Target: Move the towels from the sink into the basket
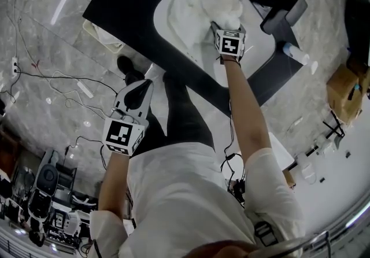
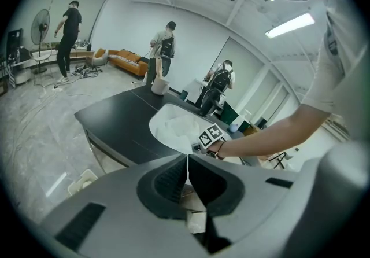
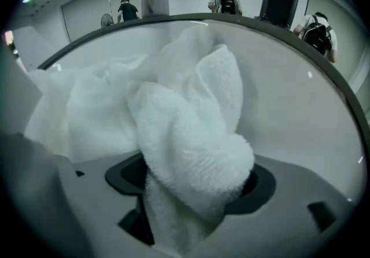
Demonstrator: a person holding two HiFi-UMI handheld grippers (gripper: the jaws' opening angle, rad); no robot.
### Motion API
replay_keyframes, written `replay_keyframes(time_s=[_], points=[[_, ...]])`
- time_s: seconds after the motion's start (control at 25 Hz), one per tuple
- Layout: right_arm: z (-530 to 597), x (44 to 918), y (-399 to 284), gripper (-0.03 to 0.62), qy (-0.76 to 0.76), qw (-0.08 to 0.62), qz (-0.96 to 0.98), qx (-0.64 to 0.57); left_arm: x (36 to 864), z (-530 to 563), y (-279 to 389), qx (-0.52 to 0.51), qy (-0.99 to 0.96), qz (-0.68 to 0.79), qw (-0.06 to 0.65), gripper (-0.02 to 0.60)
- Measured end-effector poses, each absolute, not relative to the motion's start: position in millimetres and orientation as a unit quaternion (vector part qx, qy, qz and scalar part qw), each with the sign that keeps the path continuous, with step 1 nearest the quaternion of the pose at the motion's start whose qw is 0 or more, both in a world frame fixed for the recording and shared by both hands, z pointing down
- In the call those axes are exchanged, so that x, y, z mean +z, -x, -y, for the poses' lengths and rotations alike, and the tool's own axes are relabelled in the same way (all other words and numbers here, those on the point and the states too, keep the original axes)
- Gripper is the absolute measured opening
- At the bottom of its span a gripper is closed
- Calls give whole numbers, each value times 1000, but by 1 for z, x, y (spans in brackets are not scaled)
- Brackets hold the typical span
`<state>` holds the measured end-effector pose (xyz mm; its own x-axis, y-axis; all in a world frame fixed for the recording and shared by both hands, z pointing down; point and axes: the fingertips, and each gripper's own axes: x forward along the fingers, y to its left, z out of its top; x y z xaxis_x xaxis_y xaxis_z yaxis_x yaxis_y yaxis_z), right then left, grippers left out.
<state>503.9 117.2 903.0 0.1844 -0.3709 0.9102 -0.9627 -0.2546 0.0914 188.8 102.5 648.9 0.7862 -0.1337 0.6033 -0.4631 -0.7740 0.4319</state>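
Steeply downward, right gripper (image 1: 226, 26) amid towels (image 1: 199, 2).

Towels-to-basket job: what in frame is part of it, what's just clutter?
Job: towels, sink, basket, right gripper with fingers closed on the towels, left gripper shut, empty.
Clutter: black faucet, bottle, cardboard box, floor cables.

White short-sleeved shirt (image 1: 185, 193), dark trousers (image 1: 180, 113); left gripper (image 2: 187, 161) and right gripper (image 1: 226, 26) bear marker cubes.
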Motion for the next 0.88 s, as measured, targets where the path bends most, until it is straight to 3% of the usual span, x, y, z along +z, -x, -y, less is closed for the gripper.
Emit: replay_keyframes(time_s=[0.28,0.4,0.88], points=[[-131,893,-494,233,-660,359,482,451,634,-105,-170,281,-900,171,285,9],[-146,884,-476,200,-637,345,495,480,619,-110,-161,277,-903,171,281,9],[-172,729,-426,178,-660,305,553,406,530,-96,-133,257,-926,159,228,9]])
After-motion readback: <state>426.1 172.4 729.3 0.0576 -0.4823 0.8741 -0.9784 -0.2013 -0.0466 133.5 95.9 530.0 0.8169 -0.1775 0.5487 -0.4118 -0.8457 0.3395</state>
